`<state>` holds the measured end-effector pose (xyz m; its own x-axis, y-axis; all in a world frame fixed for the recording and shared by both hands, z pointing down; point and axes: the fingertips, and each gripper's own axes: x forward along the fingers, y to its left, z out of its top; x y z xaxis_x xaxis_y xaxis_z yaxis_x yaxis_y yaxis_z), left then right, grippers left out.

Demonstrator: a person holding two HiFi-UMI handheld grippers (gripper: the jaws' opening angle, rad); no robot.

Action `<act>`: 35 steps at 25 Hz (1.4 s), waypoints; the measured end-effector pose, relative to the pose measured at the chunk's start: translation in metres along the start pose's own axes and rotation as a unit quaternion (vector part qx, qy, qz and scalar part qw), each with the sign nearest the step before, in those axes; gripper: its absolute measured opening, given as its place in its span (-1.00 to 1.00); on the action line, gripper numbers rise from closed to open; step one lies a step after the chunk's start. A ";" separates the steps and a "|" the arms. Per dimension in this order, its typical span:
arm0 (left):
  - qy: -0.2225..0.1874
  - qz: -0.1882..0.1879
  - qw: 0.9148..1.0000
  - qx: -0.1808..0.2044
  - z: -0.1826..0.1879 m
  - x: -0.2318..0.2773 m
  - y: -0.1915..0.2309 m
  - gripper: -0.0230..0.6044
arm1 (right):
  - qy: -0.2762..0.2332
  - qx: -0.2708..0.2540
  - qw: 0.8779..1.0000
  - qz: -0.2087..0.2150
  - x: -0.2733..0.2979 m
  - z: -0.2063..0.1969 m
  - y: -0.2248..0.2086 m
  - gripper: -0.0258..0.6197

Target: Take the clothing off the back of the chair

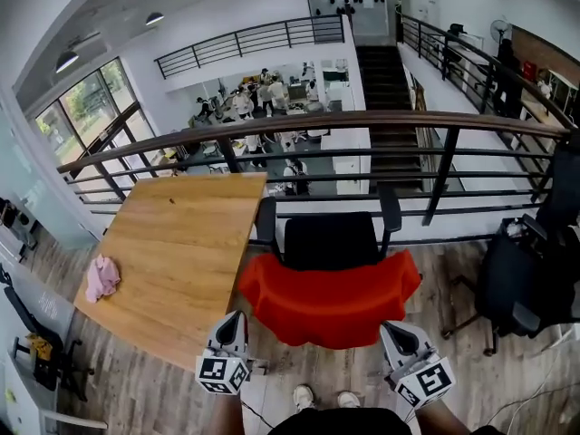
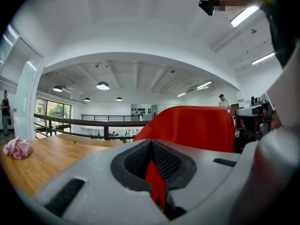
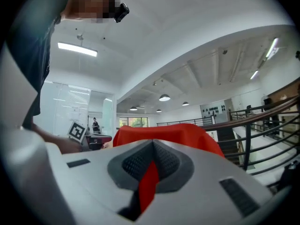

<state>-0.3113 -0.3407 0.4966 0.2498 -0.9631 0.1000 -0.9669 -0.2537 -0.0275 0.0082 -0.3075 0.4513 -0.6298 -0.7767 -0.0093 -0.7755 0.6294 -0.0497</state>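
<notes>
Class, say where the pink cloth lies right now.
In the head view the pink cloth lies on the wooden table near its left edge, well left of the red garment.

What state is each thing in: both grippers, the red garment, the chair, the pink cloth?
Left gripper: shut on the garment.
Right gripper: shut on the garment.
Garment: spread between the grippers, at the chair back.
Chair: upright, beside the table.
Pink cloth: crumpled on the table.

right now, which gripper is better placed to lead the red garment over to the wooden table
Probably left. The left gripper and right gripper are both shut on the red garment, but the left one is beside the wooden table.
</notes>
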 end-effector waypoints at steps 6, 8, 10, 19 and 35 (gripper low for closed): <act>-0.003 -0.027 1.000 -0.001 0.002 0.023 0.018 -0.88 | 0.002 0.005 0.996 -0.084 0.000 0.005 -0.035 -0.90; -0.005 -0.034 0.999 -0.002 0.001 0.031 0.018 -0.88 | -0.004 0.000 0.993 -0.119 -0.005 0.009 -0.054 -0.90; -0.009 -0.043 0.999 -0.006 0.000 0.039 0.015 -0.87 | -0.005 -0.011 0.988 -0.151 -0.010 0.010 -0.073 -0.90; -0.003 -0.077 0.997 -0.011 -0.005 0.061 0.021 -0.57 | 0.047 -0.046 0.984 -0.168 0.013 -0.016 -0.124 -0.72; 0.069 -0.164 0.984 -0.023 -0.033 0.121 0.021 -0.11 | 0.119 -0.020 0.987 -0.102 0.058 -0.054 -0.157 -0.23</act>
<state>-0.3027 -0.4597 0.5411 0.5419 -0.8085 0.2295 -0.8380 -0.5408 0.0733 0.0910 -0.4503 0.5127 -0.4495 -0.8624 0.2331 -0.8853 0.4648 0.0126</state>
